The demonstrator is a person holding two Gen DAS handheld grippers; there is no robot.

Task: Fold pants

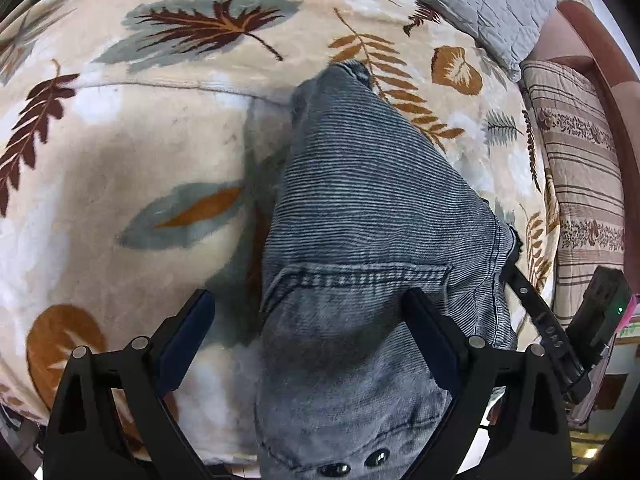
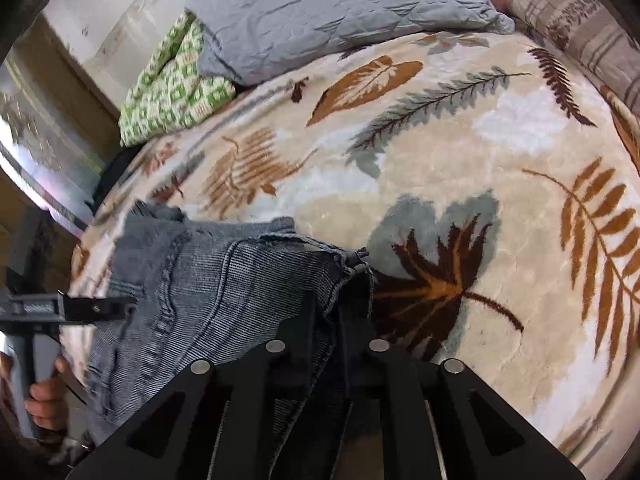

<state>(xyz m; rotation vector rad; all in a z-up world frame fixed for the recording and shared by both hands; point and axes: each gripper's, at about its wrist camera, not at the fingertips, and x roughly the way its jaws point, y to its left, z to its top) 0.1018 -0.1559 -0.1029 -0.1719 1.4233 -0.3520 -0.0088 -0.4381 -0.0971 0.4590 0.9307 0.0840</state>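
The pants are blue-grey ribbed jeans [image 1: 360,208] lying on a leaf-patterned blanket [image 1: 132,152]. In the left wrist view their waist end with metal buttons is nearest and a leg runs away up the frame. My left gripper [image 1: 308,304] is open, its right finger over the denim and its left finger over the blanket. In the right wrist view the jeans [image 2: 224,288] lie bunched at lower left. My right gripper [image 2: 332,316] is shut on a fold of the jeans near the leg hem. The left gripper [image 2: 96,306] shows at the left edge.
A grey quilted pillow [image 2: 340,12] and a green-white patterned cloth [image 2: 172,92] lie at the far side of the bed. A striped brown pillow [image 1: 580,184] lies along the right edge by a reddish headboard [image 1: 592,40]. The blanket [image 2: 500,184] stretches wide to the right.
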